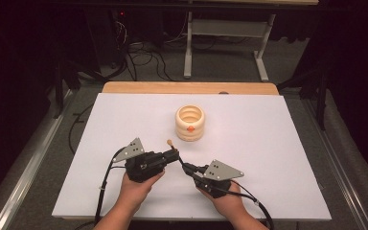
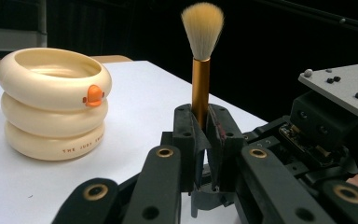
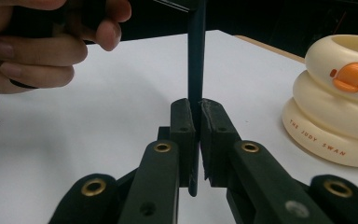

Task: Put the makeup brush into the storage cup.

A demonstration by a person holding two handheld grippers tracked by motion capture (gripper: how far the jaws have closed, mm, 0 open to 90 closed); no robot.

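On the white table (image 1: 268, 191) in the high view, a brush (image 1: 175, 152) is held between both grippers, near a cream ringed pot (image 1: 189, 123). In the left gripper view, its gold ferrule is clamped by the left gripper (image 2: 200, 122), bristles upward. In the right gripper view, its dark handle is pinched by the right gripper (image 3: 194, 114).

The makeup brush (image 2: 201, 56) has soft pale bristles, a shiny gold metal ferrule and a dark matt handle, the ringed cream holder (image 2: 53, 102) looks like smooth glossy plastic, and the white tabletop (image 1: 268, 143) is matt.
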